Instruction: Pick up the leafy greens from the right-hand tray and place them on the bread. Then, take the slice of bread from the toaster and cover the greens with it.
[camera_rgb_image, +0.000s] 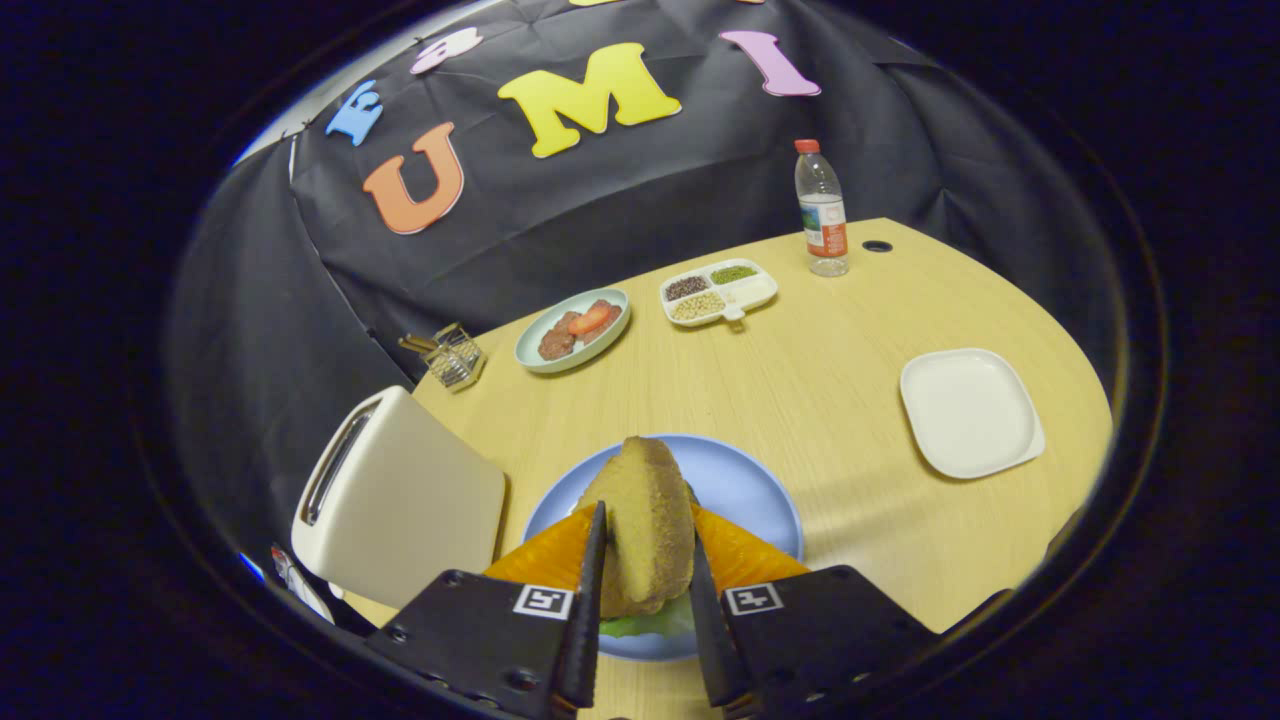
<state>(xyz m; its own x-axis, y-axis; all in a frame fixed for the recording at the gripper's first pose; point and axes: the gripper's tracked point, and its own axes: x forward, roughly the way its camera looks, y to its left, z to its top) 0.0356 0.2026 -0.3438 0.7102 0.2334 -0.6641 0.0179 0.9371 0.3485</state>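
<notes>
Gripper (645, 590) fingers pinch a tan, rounded slice of bread (648, 525) on edge above the round blue plate (745, 480), green lettuce (640, 625) beneath; white toaster (400, 495) at nine o'clock. Light, spongy, crushable, the slice probably suits a gentle flat-side hold.

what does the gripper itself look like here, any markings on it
The gripper has two flat, matte black body blocks with angular edges, one on each side, fastened with small round screws. Each block carries a square white tag printed with a black pattern, set near its inner top corner. From each block a slim, blade-like finger runs forward, tapering to a narrow tip. No cables are visible.
</notes>
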